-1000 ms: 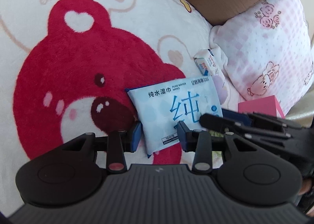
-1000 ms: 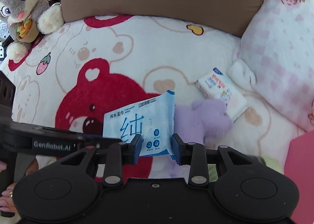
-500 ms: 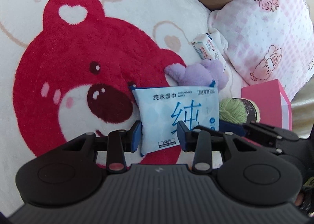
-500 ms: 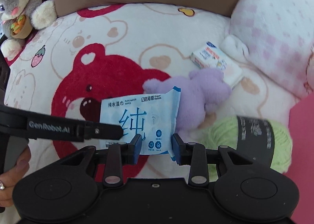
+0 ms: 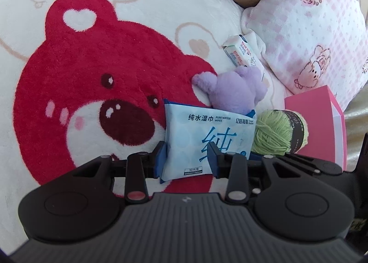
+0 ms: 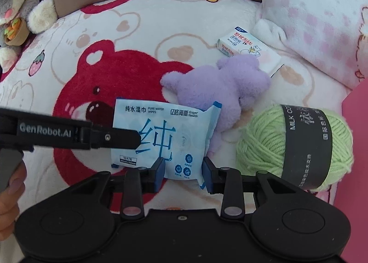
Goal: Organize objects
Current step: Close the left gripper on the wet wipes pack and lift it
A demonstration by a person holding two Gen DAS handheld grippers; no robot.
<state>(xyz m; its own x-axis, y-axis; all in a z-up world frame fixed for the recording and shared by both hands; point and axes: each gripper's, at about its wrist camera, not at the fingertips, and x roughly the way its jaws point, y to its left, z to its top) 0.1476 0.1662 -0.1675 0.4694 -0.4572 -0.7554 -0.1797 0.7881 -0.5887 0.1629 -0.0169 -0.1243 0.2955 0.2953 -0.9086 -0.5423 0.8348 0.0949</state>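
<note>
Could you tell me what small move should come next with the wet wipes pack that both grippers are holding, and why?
Probably lower the wet wipes pack a little onto the bear blanket before letting go. Both the left gripper and the right gripper are shut on its lower edge, and it stands close in front of the purple plush and beside the green yarn.

Left of the wipes pack (image 6: 161, 141) I had loads of open blanket (image 6: 142, 39). The right side was tight: purple plush (image 6: 220, 88) touching the pack's far corner, green yarn ball (image 6: 294, 145) just beside it, pink box (image 5: 315, 122) and pillow (image 5: 306, 30) walling off beyond.
</note>
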